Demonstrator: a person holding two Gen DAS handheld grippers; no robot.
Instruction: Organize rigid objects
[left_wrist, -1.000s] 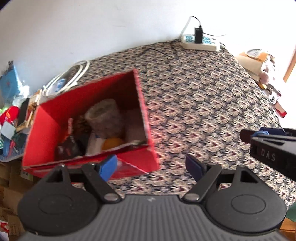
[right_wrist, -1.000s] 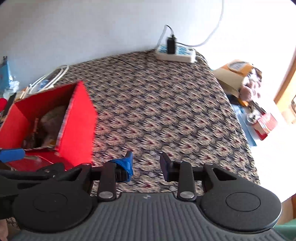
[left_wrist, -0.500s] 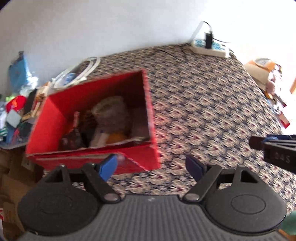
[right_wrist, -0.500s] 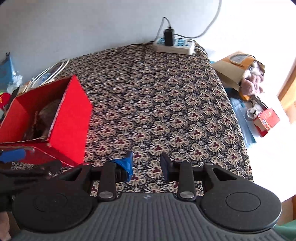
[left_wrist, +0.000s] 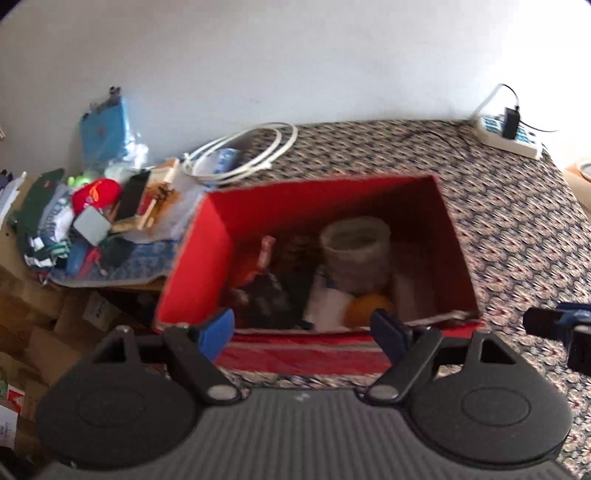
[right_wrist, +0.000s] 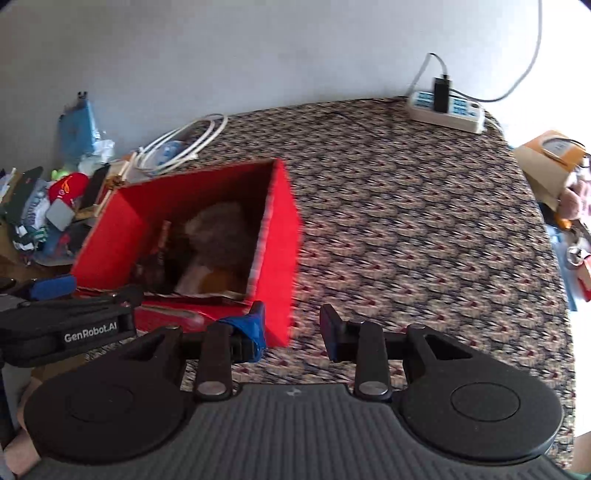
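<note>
- Patterned tablecloth (right_wrist: 424, 229) covers the work surface, and the red box (left_wrist: 192, 273) standing on it serves as the landmark for every position below.
- Left gripper (left_wrist: 303, 332): nearest item; it sits just in front of the box's near wall, jaws spread wide and empty, with the blue fingertips (left_wrist: 218, 330) framing that wall's rim.
- Right gripper (right_wrist: 291, 328): it sits off the box's near right corner, over bare cloth; the jaws stand apart with a narrower gap and nothing is between them.
- Controlling relation: the box lies directly ahead of the left gripper, but ahead and to the left of the right gripper. The left hand is judged the nearer one for any move into or onto the box.
- Box axis: the long side runs left to right across the left wrist view, so the near wall faces the left gripper broadside.
- Box contents: a pale round container (left_wrist: 356, 251) stands toward the far right, an orange object (left_wrist: 364, 308) lies against the near wall, and dark items fill the left half. These are blurred; their identity cannot be told.
- Remaining work: no loose rigid object shows on the cloth beside the box, so the sorting appears largely complete.
- Beyond the box: a coiled white cable (left_wrist: 240, 155) lies behind its far left corner.
- Farthest: a power strip (right_wrist: 447, 110) rests at the table's far right edge, well apart from the box.
</note>
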